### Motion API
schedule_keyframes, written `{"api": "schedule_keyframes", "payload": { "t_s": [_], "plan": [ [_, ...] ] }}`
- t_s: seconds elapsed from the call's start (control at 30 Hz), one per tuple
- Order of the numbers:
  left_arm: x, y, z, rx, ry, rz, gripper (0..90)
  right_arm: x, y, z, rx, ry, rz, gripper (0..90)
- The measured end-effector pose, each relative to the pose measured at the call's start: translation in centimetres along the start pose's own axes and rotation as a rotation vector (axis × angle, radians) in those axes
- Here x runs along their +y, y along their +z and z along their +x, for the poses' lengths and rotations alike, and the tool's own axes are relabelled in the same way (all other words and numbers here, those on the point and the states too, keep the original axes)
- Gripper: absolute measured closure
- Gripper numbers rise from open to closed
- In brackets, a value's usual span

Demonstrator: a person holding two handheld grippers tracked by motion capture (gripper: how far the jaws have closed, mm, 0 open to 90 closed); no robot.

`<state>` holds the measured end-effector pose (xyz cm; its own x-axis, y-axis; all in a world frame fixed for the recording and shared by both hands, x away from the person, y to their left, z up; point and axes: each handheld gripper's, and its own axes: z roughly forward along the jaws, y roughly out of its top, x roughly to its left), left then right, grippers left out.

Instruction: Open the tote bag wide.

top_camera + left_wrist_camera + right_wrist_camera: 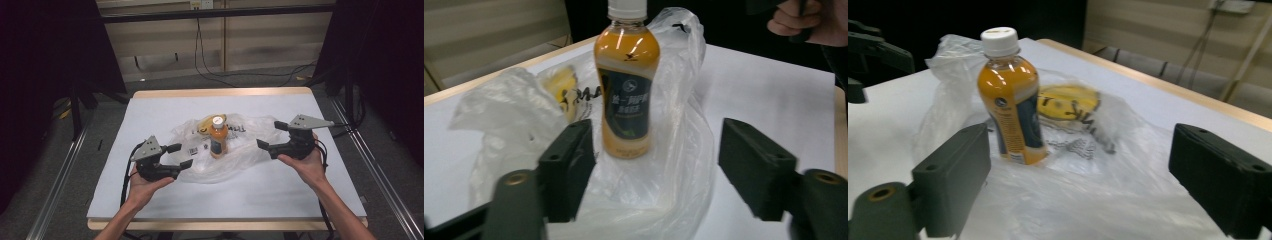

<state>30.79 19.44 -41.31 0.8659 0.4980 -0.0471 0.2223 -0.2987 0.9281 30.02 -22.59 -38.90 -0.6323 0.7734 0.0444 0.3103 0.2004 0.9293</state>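
One bottle [218, 137] of orange drink stands upright at the middle of the high view, on one crumpled clear bag [235, 150] spread flat over the white table [150, 110]. The bag lies open under and around the bottle rather than wrapped over it, so the bottle looks freed and set on its base, cap up, where either tool could reach it. A yellow print [202, 125] shows through the plastic just behind the bottle, toward the top of the frame; whether it is the bag's own logo or something inside cannot be told. A small dark label [193, 150] sits on the plastic left of the bottle. There are two grippers: the left gripper [181, 156] at lower left of the bag and the right gripper [266, 136] at its right edge, each held in one hand and aimed inward at the bottle. Both have their jaws spread with nothing between the pads; in the left gripper view the bottle [626, 82] stands beyond the jaws, upper middle, and in the right gripper view it [1010, 100] stands left of centre, also beyond them. Flanking the bag from both sides seems to leave either hand free for bag or bottle
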Motion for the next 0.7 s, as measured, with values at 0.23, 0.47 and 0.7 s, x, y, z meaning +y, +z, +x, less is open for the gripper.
{"api": "schedule_keyframes", "payload": {
  "t_s": [0.23,0.47,0.7],
  "plan": [
    [-0.7,-2.1,0.6,0.090,-0.019,-0.032,7.3,-1.4,-2.4,-0.1,-0.021,0.045,-0.024,1.7],
    [-2.5,-4.0,0.6,0.139,-0.044,-0.040,4.2,-3.7,-4.6,0.0,-0.044,0.084,-0.002,1.5],
    [-4.4,-5.4,0.6,0.165,-0.084,0.019,3.1,-6.1,-6.8,0.1,-0.060,0.125,-0.016,1.5]
  ]
}}
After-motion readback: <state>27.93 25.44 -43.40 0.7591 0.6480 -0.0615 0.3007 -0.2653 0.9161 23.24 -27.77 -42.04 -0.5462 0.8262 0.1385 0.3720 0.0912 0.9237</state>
